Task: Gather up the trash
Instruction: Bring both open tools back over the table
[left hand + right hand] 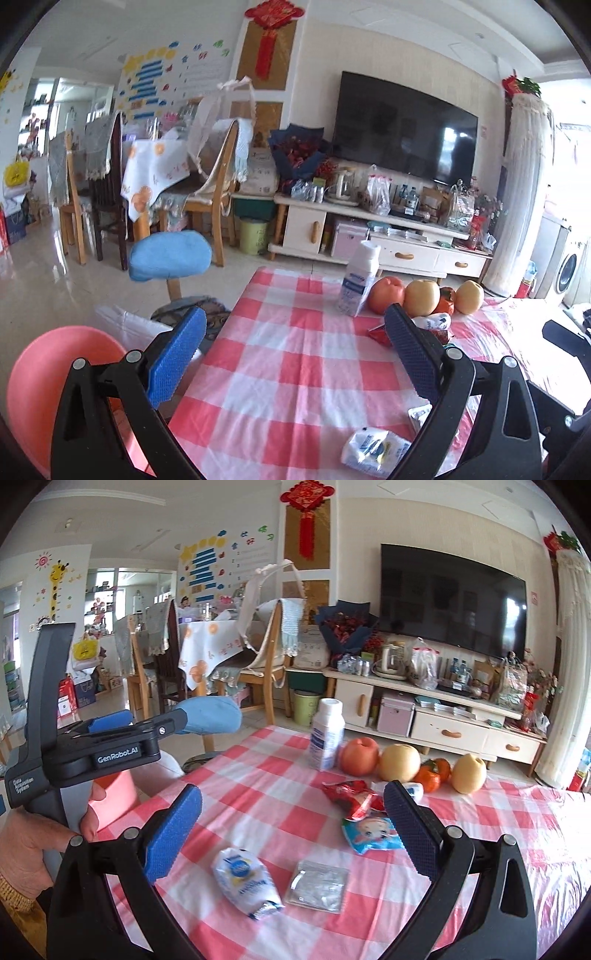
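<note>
Task barely begun: both grippers, left gripper [295, 339] and right gripper [293, 814], jaws spread empty; four crumpled wrappers—white-blue pouch [245, 882], silver sachet [318, 886], cartoon packet [369, 835], red wrapper [349, 794]—uncollected on checked table [258, 794].

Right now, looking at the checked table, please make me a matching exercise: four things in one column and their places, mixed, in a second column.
Things:
1. white bottle
2. red wrapper
3. silver packet
4. pink bin

Places:
A. flat, near the table's front edge
B. off the table, on the left
C. standing beside the red apple
D. lying in front of the fruit row

Pairs: 1-C, 2-D, 3-A, 4-B
</note>
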Motion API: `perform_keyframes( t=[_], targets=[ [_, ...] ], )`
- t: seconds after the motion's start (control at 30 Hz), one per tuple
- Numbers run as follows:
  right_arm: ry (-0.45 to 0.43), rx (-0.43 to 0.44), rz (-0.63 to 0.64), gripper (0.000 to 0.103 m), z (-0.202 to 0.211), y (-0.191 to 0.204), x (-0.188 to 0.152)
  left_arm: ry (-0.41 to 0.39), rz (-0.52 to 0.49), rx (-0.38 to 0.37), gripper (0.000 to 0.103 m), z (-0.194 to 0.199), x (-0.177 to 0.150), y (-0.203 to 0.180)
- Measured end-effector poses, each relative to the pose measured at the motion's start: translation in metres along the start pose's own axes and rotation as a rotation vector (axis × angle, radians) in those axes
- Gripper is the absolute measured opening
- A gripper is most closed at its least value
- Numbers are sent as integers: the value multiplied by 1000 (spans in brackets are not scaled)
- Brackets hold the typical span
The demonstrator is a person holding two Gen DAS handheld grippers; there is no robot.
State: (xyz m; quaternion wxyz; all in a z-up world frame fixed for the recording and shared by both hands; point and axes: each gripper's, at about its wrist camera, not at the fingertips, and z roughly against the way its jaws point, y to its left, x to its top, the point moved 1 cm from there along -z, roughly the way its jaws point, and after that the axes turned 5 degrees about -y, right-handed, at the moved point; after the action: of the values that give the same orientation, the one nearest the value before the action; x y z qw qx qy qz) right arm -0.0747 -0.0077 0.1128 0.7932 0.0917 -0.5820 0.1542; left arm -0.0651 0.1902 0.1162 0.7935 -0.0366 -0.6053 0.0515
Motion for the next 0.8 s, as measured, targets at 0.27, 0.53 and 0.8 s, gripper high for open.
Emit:
perform_keyframes(
  t=[0.27, 0.53, 0.8],
  targets=[
    [-8, -26, -45, 99, 6, -33, -11, 15, -86, -46, 96, -9, -11, -41],
    [6, -90, -105, 99, 8, -75, -25, 77, -101, -122, 96, -22, -23, -67],
    [111, -186, -216, 99, -13, -140, -48, 169, -83, -211, 96, -48, -31, -91]
  ],
)
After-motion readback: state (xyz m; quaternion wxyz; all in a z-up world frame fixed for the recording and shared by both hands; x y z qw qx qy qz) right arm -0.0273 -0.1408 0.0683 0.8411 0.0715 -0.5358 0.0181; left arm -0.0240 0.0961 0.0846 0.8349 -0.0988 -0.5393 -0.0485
